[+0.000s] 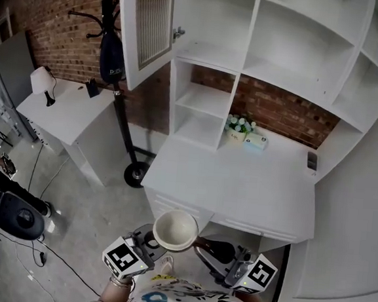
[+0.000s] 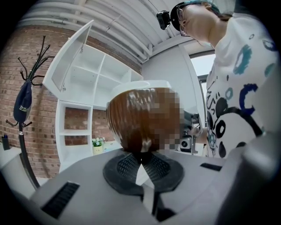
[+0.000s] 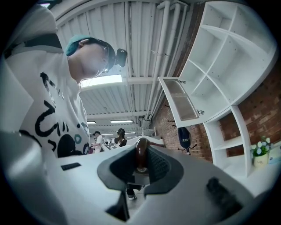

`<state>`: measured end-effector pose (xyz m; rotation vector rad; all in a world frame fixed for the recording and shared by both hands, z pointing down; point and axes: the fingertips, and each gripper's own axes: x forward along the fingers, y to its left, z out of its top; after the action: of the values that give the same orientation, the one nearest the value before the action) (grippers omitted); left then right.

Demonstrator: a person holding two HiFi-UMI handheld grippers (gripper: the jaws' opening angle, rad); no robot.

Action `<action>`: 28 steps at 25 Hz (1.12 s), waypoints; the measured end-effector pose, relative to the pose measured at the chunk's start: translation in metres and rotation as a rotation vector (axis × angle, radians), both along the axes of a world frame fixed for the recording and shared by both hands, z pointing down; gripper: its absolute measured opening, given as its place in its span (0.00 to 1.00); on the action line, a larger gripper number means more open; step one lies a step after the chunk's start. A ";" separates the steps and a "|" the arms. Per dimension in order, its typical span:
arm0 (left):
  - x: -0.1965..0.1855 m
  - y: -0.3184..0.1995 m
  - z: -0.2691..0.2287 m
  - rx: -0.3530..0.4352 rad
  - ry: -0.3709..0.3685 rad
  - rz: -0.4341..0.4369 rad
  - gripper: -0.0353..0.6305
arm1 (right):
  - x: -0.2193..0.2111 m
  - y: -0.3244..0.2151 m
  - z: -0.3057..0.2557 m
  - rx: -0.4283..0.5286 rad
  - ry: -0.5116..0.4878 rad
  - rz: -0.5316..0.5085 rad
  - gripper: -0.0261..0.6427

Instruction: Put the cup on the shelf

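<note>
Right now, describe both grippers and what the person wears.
Left gripper and right gripper: grey bodies, dark ribbed pads on the jaws. Each carries a white cube with black square markers: left cube, right cube. The person wears a white shirt with black and teal print.

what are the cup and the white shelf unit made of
Cup: probably glazed ceramic. The brown outside is glossy with streaky highlights, and the inside is smooth cream. Shelf unit: likely painted or laminated board. It has flat white panels with an even, matte-looking face and no visible grain. Neither material can be confirmed by look alone.
</note>
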<state>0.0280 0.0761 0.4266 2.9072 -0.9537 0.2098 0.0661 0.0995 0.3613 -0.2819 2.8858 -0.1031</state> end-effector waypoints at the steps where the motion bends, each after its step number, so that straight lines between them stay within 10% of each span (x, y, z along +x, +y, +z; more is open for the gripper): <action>1: -0.004 -0.008 0.000 0.002 0.000 0.005 0.08 | -0.004 -0.008 -0.001 0.004 -0.004 0.005 0.13; 28: -0.062 -0.129 0.028 -0.051 0.028 0.093 0.08 | -0.075 -0.127 0.012 -0.081 0.021 0.121 0.13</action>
<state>-0.0336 -0.0534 0.4541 2.9023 -0.7972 0.1961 -0.0091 -0.0277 0.3737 -0.4738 2.8815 -0.1973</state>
